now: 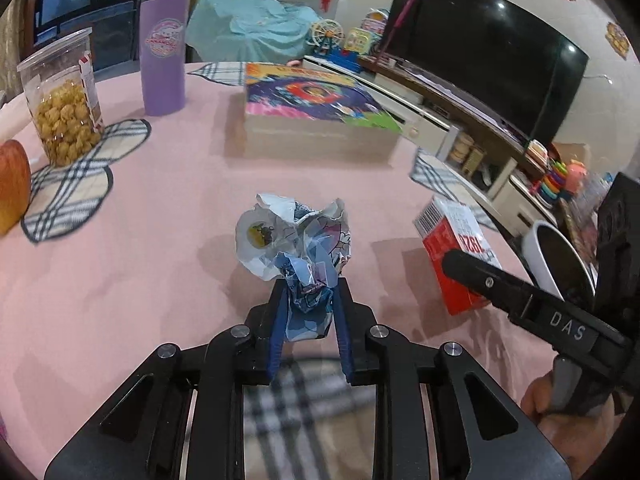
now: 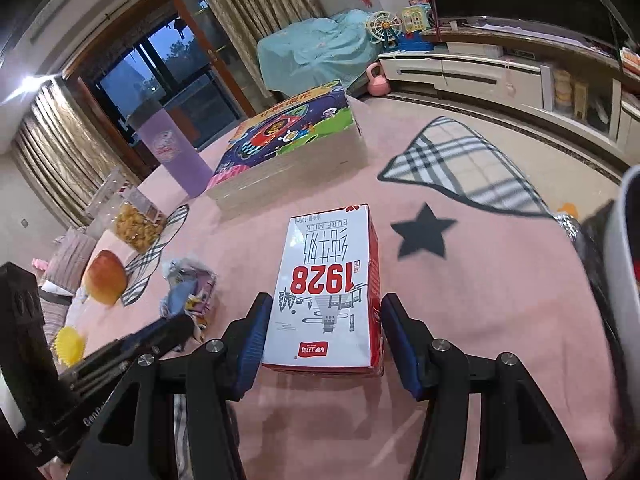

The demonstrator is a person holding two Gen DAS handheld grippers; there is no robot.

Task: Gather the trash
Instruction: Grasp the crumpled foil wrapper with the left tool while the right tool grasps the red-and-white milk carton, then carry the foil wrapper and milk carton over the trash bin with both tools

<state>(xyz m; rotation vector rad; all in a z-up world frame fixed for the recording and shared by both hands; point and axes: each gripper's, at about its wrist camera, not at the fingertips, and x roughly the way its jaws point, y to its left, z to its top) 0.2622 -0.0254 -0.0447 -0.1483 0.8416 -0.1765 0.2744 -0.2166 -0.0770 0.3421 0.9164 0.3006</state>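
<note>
A crumpled blue-and-white wrapper (image 1: pixel 292 240) stands up from between the blue pads of my left gripper (image 1: pixel 310 288), which is shut on its lower end above the pink tablecloth (image 1: pixel 160 260). In the right wrist view the same wrapper (image 2: pixel 188 288) shows at the left, with a left finger (image 2: pixel 160 332) reaching to it. A red-and-white milk carton (image 2: pixel 332 272) marked 1928 lies lengthwise between the pads of my right gripper (image 2: pixel 324 312), which press on both its sides. From the left wrist view the carton (image 1: pixel 452 236) is tilted, with a right finger (image 1: pixel 480 276) across it.
A white bin (image 1: pixel 538 252) with a dark liner stands at the table's right edge, beside the carton. Farther back are a colourful book box (image 1: pixel 316 112), a purple tumbler (image 1: pixel 164 52), a popcorn jar (image 1: pixel 64 108) on a plaid mat, an apple (image 2: pixel 104 276) and a yellow cupcake liner (image 2: pixel 70 344).
</note>
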